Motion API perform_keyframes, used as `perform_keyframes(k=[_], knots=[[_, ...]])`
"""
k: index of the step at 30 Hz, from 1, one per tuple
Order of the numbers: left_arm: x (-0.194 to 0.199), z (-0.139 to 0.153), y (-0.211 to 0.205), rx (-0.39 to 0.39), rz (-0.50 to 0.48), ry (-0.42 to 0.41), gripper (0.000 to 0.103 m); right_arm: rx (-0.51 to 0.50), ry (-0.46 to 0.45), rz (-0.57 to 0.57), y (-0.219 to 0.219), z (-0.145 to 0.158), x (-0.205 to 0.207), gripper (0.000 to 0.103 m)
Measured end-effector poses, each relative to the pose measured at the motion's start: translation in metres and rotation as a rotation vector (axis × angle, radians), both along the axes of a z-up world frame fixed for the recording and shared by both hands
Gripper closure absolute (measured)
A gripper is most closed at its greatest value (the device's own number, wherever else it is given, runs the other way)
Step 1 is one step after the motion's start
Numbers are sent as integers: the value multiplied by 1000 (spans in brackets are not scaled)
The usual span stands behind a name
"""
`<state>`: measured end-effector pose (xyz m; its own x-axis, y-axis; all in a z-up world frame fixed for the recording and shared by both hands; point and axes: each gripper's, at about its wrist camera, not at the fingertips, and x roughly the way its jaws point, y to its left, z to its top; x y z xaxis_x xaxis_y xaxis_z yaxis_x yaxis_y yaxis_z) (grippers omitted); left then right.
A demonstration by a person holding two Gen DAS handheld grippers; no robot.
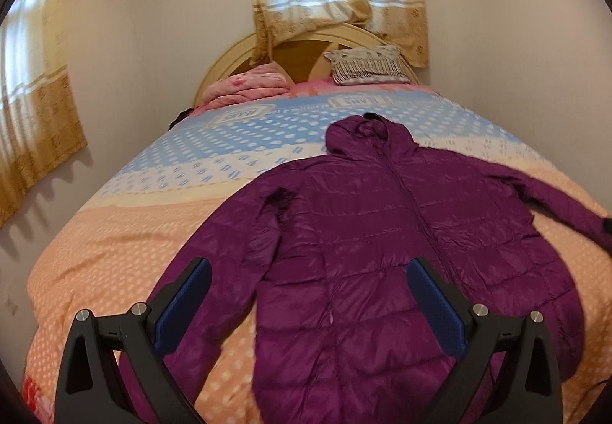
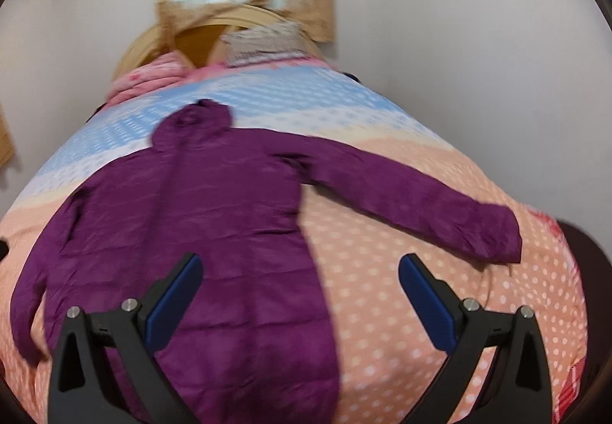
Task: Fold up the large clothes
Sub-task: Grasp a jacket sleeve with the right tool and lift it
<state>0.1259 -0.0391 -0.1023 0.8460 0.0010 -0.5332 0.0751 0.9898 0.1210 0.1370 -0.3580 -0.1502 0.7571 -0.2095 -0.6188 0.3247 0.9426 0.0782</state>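
The purple hooded jacket lies spread flat on the bed, front up, zip running down its middle. Its long axis goes from the hood at the far end, toward the headboard, down to the hem at the near edge, so it points almost straight away from both tools. Both sleeves are out: the left sleeve angles down along the body, while the right sleeve is flung wide to the right across the dotted orange bedcover.

The left tool hangs above the near left part of the jacket, fingers wide apart, nothing between them; its left finger sits over the left sleeve and its right finger over the lower chest. The right tool is likewise spread wide and empty, hanging over the jacket's right edge and the bare cover beside it. Whether either tool touches the fabric cannot be told; they look to be above it.

So here is the geometry that matters. Each sleeve lies on its own tool's side: the left sleeve right under the left tool, the right cuff off to the far right of the right tool. The likely first fold is sleeves inward across the chest, and the left tool has the shorter reach. The right view is blurred.
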Motion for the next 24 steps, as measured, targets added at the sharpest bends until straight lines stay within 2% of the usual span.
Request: perform_keyframes(k=[7, 9, 12, 16, 20, 21, 22, 24], knots=[[52, -34, -30, 58, -26, 24, 1, 41, 68, -233, -101, -24, 19, 0], [65, -43, -31, 72, -17, 25, 1, 39, 84, -314, -132, -31, 18, 8], [80, -56, -29, 100, 9, 31, 1, 10, 108, -398, -160, -33, 12, 10], [98, -75, -15, 109, 61, 63, 1, 0, 186, -432, -180, -43, 19, 11], [105, -89, -1, 103, 103, 93, 1, 5, 259, -394, -188, -56, 30, 34], [104, -90, 2, 97, 112, 96, 1, 11, 267, -387, -189, -59, 30, 45], [103, -91, 4, 95, 116, 100, 1, 34, 275, -370, -191, -61, 31, 51], [101, -89, 8, 83, 121, 103, 1, 82, 272, -343, -199, -70, 31, 78]])
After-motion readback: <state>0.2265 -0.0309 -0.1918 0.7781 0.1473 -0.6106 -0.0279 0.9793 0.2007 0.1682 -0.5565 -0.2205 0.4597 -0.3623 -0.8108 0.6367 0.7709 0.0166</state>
